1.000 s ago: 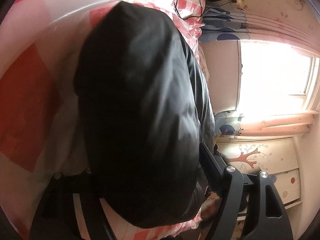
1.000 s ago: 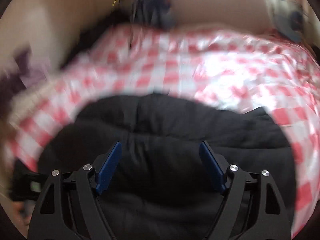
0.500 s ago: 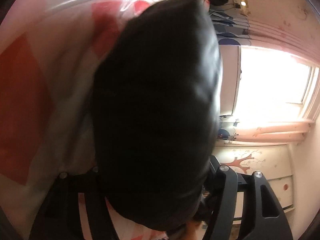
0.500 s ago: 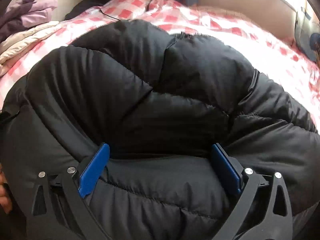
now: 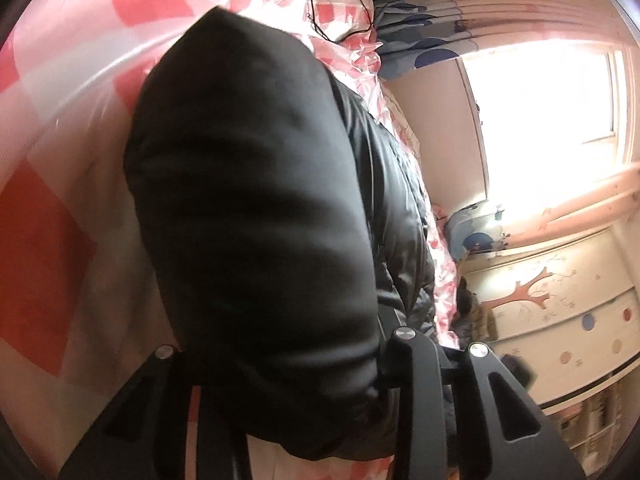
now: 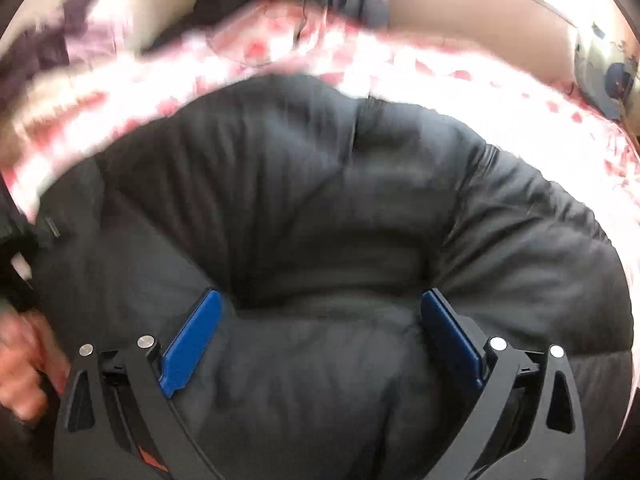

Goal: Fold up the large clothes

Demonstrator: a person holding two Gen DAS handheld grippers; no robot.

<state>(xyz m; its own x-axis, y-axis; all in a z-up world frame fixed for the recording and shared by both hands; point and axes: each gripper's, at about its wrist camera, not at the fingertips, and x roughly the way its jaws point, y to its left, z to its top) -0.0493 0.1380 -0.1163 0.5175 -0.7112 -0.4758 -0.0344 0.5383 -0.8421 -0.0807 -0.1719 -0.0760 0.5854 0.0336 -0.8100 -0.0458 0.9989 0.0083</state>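
Observation:
A black puffer jacket (image 5: 248, 184) lies on a bed with a red and white checked sheet (image 5: 52, 200). In the left wrist view a thick fold of it bulges up between the jaws of my left gripper (image 5: 280, 344), which are closing on it; the fabric hides the pads. In the right wrist view my right gripper (image 6: 320, 300) stands wide open over the jacket (image 6: 320, 180), blue pads (image 6: 192, 340) bare and resting against the quilted surface, with a padded ridge between them. This view is blurred.
A window (image 5: 540, 92) and a cabinet with a painted tree (image 5: 560, 300) stand beyond the bed. A black cable (image 5: 344, 12) crosses the sheet. Folded clothes (image 6: 52, 52) lie at the far left. A person's hand (image 6: 20, 368) shows at the lower left.
The left jaws have drawn in on the jacket fold and lifted it a little. The right gripper has opened wider and come down close over the jacket.

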